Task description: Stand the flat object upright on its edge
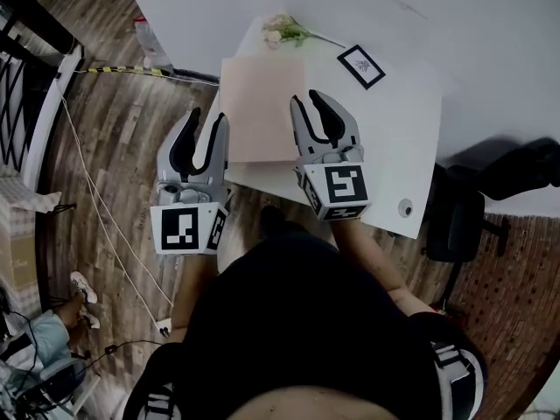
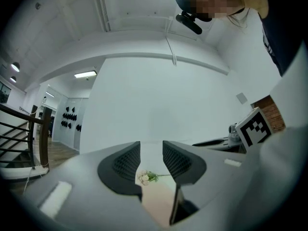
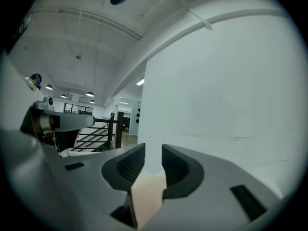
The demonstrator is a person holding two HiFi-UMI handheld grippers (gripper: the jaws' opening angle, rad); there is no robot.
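On a white table (image 1: 411,129), seen from my head camera, the flat object, a pale pink board (image 1: 258,103), lies flat on its face, its near edge reaching just past the table's front edge. None of its edges is raised.

My left claw (image 1: 207,116) hangs just beside the board's left edge, out over the wood floor (image 1: 114,138). Its jaws stand a moderate way apart and have hold of nothing. In the left gripper view, the gap between them shows the board (image 2: 159,201) low down and a small sprig of white flowers (image 2: 147,177) farther off.

My right claw (image 1: 308,99) sits over the board's near right corner, fingers pointing away from me. Its jaws are likewise parted, with a narrow gap and nothing clamped. The right gripper view shows the board (image 3: 147,196) at the bottom of that gap, under the jaws rather than pinched by them.

Beyond the board, the flower sprig (image 1: 284,31) rests near the table's far corner, and a black-framed card (image 1: 361,66) lies to its right. A black chair (image 1: 459,221) stands off the table's right end.
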